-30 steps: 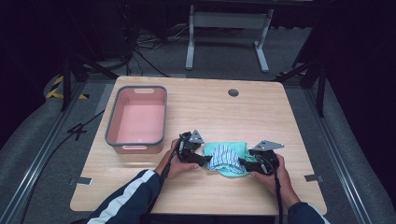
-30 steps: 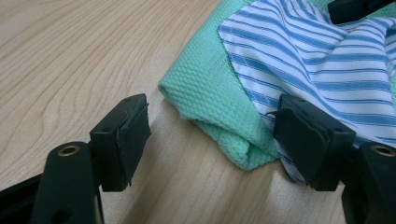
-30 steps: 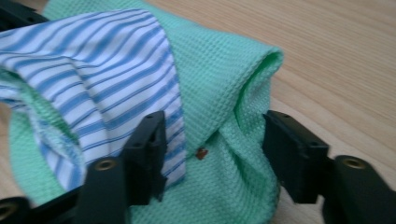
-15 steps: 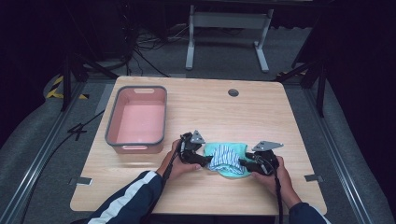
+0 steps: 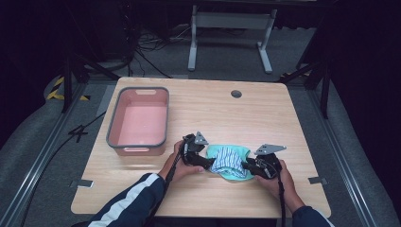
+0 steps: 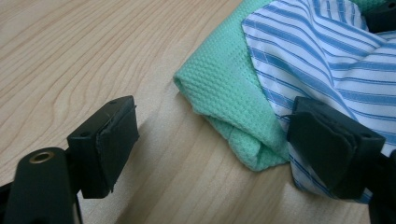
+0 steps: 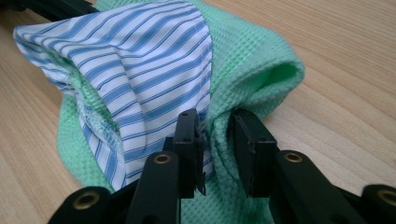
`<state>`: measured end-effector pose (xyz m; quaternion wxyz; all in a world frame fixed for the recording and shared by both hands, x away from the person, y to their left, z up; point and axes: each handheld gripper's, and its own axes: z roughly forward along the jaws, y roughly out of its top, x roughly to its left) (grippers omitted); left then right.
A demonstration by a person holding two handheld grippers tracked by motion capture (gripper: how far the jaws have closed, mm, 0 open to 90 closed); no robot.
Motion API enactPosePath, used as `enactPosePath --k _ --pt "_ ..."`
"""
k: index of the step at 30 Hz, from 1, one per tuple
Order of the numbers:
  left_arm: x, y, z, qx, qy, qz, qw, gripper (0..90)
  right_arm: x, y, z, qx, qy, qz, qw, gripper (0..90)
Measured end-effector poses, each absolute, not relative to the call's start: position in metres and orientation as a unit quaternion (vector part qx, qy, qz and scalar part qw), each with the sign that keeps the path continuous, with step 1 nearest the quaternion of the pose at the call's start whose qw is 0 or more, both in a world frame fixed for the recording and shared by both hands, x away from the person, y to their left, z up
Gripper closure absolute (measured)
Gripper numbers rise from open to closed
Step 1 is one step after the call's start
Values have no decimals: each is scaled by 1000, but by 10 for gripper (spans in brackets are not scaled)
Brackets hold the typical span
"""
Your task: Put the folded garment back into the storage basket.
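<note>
One green waffle cloth (image 5: 230, 161) lies bunched on the near half of the wooden table (image 5: 265, 113), and one blue-and-white striped cloth (image 5: 226, 157) rests on top of it; the two are touching. One pink basin with a grey rim (image 5: 138, 121) stands on the table's left side, apart from the cloths.

Two grippers work at the bundle, one from each side. The left gripper (image 6: 212, 147) sits at the left edge of the cloths with its jaws spread wide: one pad stands over bare wood, the other rests against the striped cloth, and a folded corner of the green cloth lies between them, ungrasped. The right gripper (image 7: 215, 142) comes in from the right, its jaws clenched on a fold of the green waffle cloth, with the striped cloth's edge against the left jaw.

In the high view both forearms enter from the near edge, the hands low and angled inward toward each other.
</note>
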<state>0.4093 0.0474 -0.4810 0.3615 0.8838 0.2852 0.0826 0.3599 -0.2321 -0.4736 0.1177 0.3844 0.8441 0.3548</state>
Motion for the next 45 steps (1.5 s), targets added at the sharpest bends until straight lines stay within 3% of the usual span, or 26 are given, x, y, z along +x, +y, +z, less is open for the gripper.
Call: enactPosePath --k 1,3,5,6,19,45 --pt "409 48 -480 886 275 77 364 188 360 -232 -474 383 845 354 118 719" --pt "407 47 -479 888 267 69 369 331 359 -231 -474 380 846 355 117 729" --pt "404 45 -479 886 263 62 377 364 359 -230 -474 377 847 359 111 752" --pt "404 45 -479 888 255 56 380 429 358 -230 -474 376 846 361 109 765" --pt "404 46 -478 889 228 14 396 788 355 -230 -476 378 841 372 111 821" --pt "396 45 -439 904 182 39 385 823 346 -230 -439 365 825 414 122 840"
